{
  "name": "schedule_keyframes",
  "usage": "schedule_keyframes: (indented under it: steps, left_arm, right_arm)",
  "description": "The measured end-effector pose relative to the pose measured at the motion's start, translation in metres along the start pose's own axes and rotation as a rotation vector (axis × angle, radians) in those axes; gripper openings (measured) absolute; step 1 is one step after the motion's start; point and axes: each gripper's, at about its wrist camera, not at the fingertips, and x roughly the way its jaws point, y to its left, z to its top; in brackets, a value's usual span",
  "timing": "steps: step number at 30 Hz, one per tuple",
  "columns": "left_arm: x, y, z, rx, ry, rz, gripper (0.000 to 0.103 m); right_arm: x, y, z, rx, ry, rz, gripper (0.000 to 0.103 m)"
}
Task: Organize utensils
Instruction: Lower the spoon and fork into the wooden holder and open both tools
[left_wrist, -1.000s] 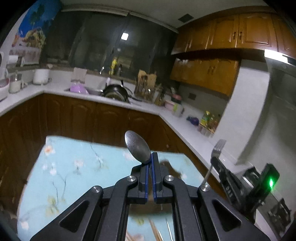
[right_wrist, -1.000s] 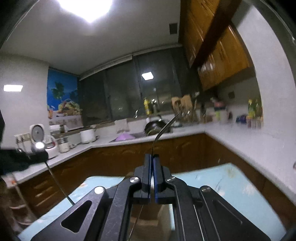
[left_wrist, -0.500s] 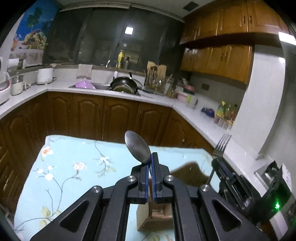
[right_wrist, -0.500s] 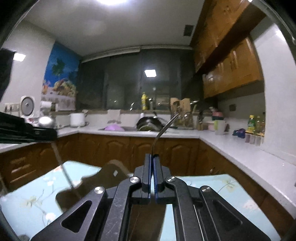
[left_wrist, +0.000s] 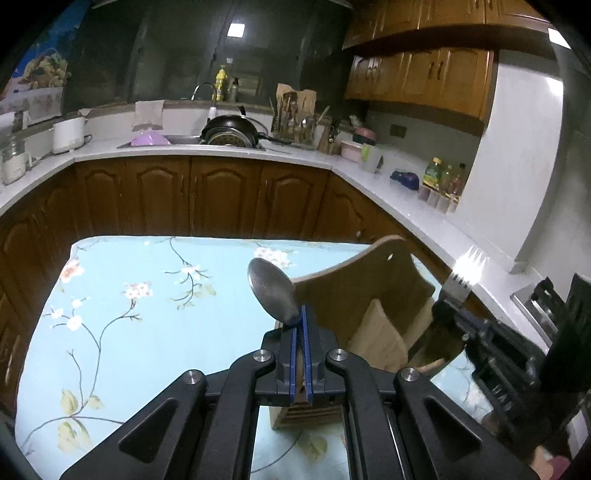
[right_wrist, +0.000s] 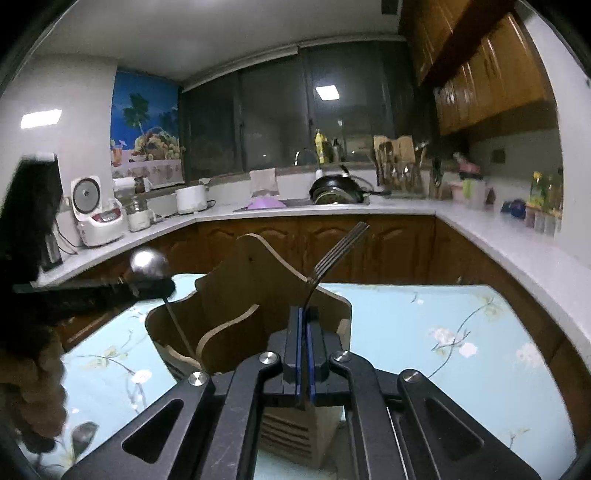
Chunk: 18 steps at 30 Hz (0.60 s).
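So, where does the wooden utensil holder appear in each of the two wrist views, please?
Left wrist view: the wooden utensil holder is right of centre, behind the left gripper, which is shut on a spoon.
Right wrist view: it is at centre-left, behind the right gripper, which is shut on a fork.
Shared landmark: the black pan by the sink.

Dim ceiling light, fisheye-warped edges

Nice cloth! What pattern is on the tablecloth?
Light blue tablecloth with flowering branches; left wrist view.
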Motion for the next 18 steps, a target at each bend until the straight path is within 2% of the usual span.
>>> schedule_keyframes:
  steps: [9,13,14,16,17,18]
  left_arm:
    - [-0.001,-0.002,0.008,-0.002,0.003,0.005,0.001]
    - [-0.002,-0.006,0.005,-0.010,0.010,0.009,0.003]
    - [-0.002,-0.006,0.004,-0.012,0.013,0.009,0.006]
    - [-0.005,-0.006,0.004,-0.015,0.014,0.012,0.017]
    - [-0.007,-0.006,0.003,-0.015,0.006,0.017,0.027]
    - [-0.010,-0.007,0.003,-0.015,-0.002,0.025,0.033]
  right_arm:
    - [0.002,-0.008,0.005,0.041,0.044,0.025,0.003]
    - [0.001,-0.009,0.006,0.056,0.051,0.028,0.007]
    - [0.000,-0.009,0.007,0.058,0.051,0.018,0.010]
    - [-0.003,-0.012,0.008,0.075,0.044,0.009,0.034]
    - [-0.005,-0.014,0.009,0.090,0.037,0.015,0.041]
    - [-0.006,-0.013,0.009,0.099,0.032,0.017,0.047]
